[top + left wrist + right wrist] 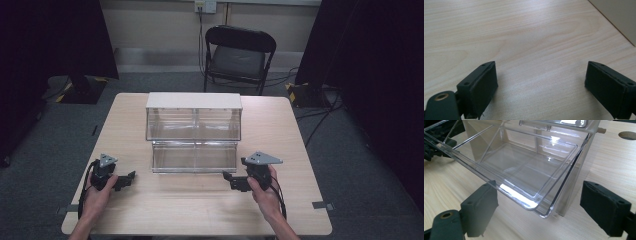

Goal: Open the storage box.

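A clear plastic bin [193, 125] with a white top stands at the middle of the wooden table [200, 210]. Its lower front tray [194, 157] is swung out toward me. My left gripper [129, 177] rests low at the tray's left, pointing right, jaws wide apart over bare wood [541, 68]. At the tray's right, my right gripper [228, 178] points left. In the right gripper view its jaws [539, 187] are open, with the near corner of the clear tray [524, 170] just ahead of them. Nothing is held.
A black folding chair [239, 55] stands behind the table's far edge. Dark curtains hang at both sides, and cables lie on the grey floor at the right [320, 115]. Bare tabletop lies between the bin and the near edge.
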Available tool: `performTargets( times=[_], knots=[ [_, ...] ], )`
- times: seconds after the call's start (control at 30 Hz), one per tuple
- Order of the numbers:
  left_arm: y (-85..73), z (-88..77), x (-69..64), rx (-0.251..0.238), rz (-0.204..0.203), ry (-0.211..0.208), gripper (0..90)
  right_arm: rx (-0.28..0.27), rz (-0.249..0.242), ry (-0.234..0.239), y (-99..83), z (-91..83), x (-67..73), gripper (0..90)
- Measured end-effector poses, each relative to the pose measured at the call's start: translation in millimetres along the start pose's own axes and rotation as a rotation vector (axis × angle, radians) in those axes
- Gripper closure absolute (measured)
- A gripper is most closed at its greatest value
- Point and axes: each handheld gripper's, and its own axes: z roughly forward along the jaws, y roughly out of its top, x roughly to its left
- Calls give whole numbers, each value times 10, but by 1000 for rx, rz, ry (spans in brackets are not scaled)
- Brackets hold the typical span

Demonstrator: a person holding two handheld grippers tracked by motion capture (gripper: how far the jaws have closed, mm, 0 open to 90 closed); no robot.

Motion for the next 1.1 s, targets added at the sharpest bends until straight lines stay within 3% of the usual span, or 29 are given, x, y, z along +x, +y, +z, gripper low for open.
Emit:
performTargets(
  times=[1.1],
  knots=[
    [1,1,0,0,0,0,102,-33,4,1,69,-63,-17,142]
  ],
)
